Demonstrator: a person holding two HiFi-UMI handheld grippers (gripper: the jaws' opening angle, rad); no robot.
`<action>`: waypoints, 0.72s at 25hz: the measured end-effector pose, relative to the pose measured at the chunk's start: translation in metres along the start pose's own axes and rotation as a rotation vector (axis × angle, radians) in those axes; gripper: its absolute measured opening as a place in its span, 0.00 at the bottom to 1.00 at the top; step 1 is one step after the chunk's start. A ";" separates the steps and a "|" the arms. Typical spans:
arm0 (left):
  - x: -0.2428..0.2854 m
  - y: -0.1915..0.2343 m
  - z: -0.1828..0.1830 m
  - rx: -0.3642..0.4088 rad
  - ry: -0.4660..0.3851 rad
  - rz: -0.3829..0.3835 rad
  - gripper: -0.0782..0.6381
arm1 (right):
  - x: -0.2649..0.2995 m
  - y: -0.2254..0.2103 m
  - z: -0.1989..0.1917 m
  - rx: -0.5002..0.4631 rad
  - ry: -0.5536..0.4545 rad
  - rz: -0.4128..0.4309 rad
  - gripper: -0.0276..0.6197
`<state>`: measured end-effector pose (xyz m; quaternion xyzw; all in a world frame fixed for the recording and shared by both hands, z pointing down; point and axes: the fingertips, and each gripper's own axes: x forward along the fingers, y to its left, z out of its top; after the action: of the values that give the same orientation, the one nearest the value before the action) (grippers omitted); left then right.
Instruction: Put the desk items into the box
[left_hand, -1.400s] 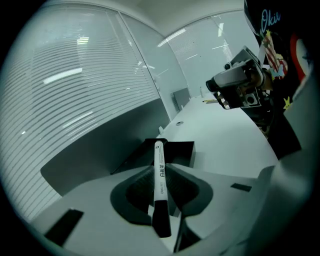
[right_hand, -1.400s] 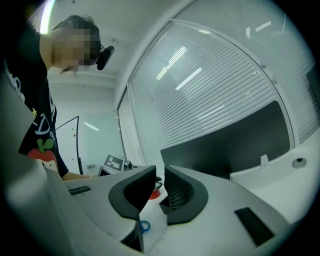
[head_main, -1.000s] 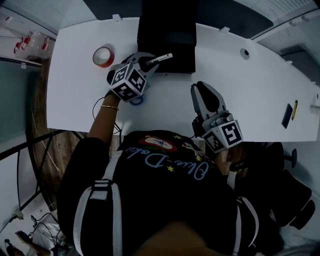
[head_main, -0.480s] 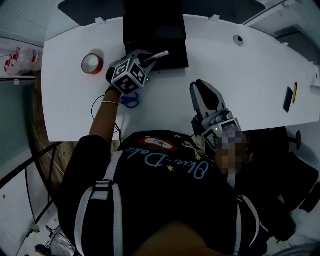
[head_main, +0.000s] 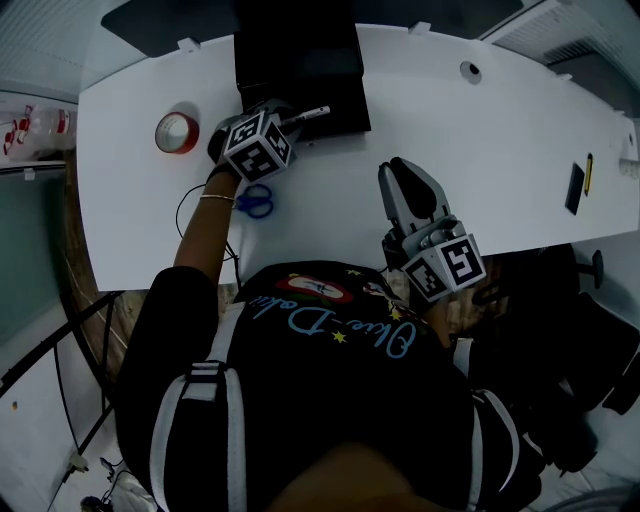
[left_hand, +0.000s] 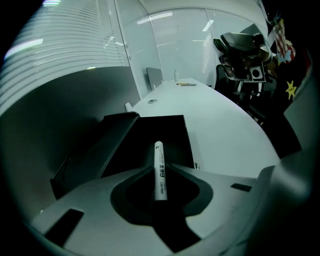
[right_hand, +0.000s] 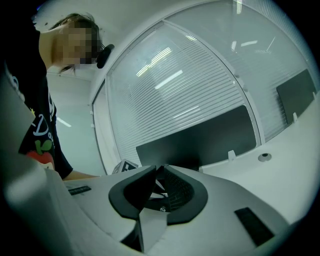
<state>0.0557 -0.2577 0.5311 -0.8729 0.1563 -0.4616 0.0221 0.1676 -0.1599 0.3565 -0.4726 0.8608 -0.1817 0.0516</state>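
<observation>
Left gripper (left_hand: 160, 175) clamps a white cylindrical marker pen (left_hand: 158, 155) — long axis straight out ahead of the jaws, its tip over the open black rectangular box (left_hand: 117, 137) just beneath.

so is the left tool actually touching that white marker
Touching. The left gripper view shows the left tool with its jaws closed on the barrel of the white marker, whose end sticks out over the black box.

White desk (head_main: 500, 170), round grommet hole (head_main: 470, 71) near far edge; thin black cable (head_main: 180, 210) looped on desk; slatted blinds (right_hand: 190, 90) behind.
</observation>
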 end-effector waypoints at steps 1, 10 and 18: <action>0.001 0.000 0.000 -0.001 0.004 -0.008 0.23 | 0.000 0.000 0.000 0.000 0.001 0.001 0.10; 0.013 -0.003 -0.012 0.103 0.099 -0.125 0.23 | 0.003 -0.002 -0.002 0.002 0.009 -0.002 0.10; 0.014 -0.005 -0.012 0.116 0.108 -0.146 0.24 | 0.004 -0.005 -0.002 0.000 0.016 -0.012 0.10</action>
<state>0.0546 -0.2560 0.5504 -0.8531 0.0663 -0.5167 0.0304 0.1691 -0.1655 0.3607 -0.4763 0.8583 -0.1856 0.0438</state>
